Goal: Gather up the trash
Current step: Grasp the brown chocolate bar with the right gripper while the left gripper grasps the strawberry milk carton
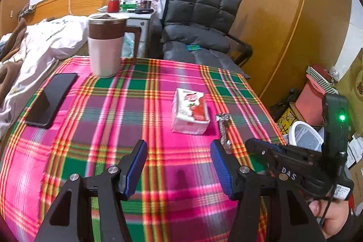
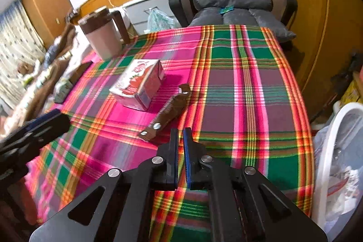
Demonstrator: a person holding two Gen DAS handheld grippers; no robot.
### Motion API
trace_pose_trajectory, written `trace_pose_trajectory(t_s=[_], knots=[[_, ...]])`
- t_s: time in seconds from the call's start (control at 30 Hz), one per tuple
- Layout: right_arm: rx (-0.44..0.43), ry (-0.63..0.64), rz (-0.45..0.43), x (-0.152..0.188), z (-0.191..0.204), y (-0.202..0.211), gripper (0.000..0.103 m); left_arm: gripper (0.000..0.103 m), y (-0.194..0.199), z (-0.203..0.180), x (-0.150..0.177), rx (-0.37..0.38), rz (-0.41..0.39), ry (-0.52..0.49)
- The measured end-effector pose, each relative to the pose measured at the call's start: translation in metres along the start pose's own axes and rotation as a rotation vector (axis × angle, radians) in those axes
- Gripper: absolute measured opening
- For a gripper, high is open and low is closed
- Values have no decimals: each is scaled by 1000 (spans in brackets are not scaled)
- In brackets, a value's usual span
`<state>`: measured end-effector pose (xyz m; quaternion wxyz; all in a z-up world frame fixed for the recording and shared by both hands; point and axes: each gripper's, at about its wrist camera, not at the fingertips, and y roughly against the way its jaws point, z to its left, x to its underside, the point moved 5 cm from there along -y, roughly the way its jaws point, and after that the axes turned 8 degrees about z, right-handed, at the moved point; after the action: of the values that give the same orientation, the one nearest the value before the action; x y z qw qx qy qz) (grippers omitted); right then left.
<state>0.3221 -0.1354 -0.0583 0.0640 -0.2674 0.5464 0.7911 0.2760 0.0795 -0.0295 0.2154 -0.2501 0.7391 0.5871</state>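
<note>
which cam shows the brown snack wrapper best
The right wrist view: the brown snack wrapper lies whole on the plaid cloth, just ahead of the shut tongs. In the left wrist view it looks small, its near end hidden behind a fingertip.

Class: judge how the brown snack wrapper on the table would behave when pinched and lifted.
The wrapper lies flat and crinkled beside the tissue pack, so it is probably light and floppy. Its glossy film may slip between the fingers. Being flat, it seems unlikely to roll.
</note>
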Motion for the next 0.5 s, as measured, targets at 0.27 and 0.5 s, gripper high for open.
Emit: trace_pose_trajectory(t_s=[0.27, 0.5], knots=[[-27, -29, 16, -11, 15, -22, 34, 57, 2, 14, -12, -42, -17, 21], [-4, -44, 41, -18, 17, -36, 34, 57, 3, 23, -14, -59, -9, 28]])
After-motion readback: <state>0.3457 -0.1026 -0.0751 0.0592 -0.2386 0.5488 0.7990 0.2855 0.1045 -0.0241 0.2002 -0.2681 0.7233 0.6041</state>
